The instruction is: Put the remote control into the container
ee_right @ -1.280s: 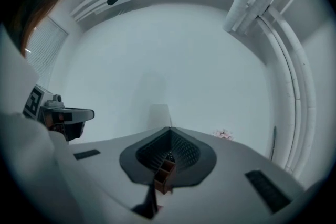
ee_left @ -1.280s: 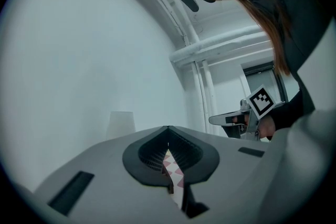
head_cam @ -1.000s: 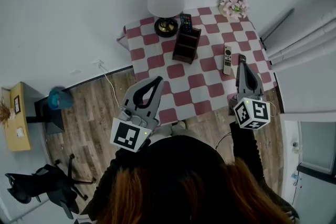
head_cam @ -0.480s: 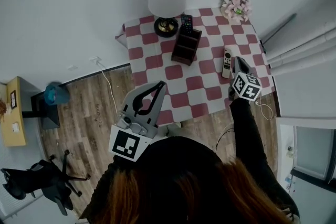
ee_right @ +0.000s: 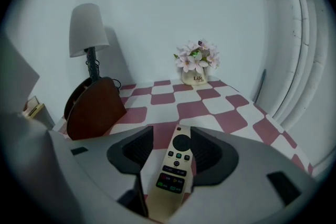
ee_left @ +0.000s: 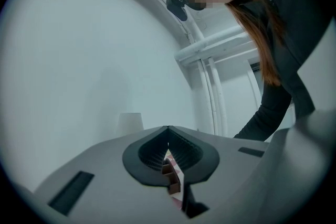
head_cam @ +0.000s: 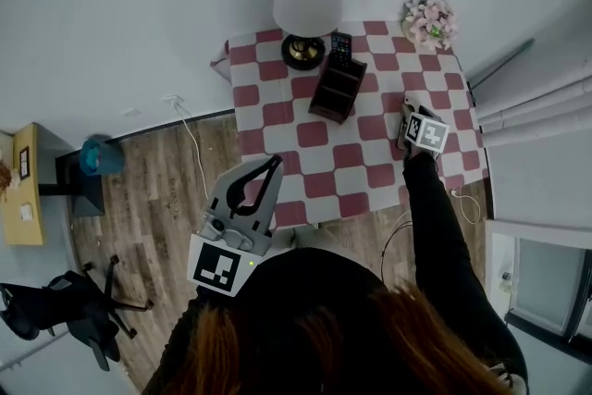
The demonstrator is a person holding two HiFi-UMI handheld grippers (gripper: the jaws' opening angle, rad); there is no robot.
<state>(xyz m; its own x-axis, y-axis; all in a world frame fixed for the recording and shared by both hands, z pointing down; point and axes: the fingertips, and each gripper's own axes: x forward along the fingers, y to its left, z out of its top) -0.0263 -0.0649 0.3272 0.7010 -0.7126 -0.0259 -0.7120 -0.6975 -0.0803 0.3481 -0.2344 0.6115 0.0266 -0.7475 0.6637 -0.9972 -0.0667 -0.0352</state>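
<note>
- The left gripper (head_cam: 274, 162) hangs short of the worktop (head_cam: 313, 134), its jaws pressed together on nothing.
- The container (head_cam: 338, 88) stands mid-worktop.
- The remote control (ee_right: 176, 170) lies flat near the right edge, between the right gripper's (ee_right: 177, 136) jaws. These have just been opening and stand spread.
- The remote looks light, stiff and smooth, so pinch its long sides mid-length.

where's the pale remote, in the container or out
Out: the pale remote lies flat on the checked tablecloth, apart from the brown container.
</note>
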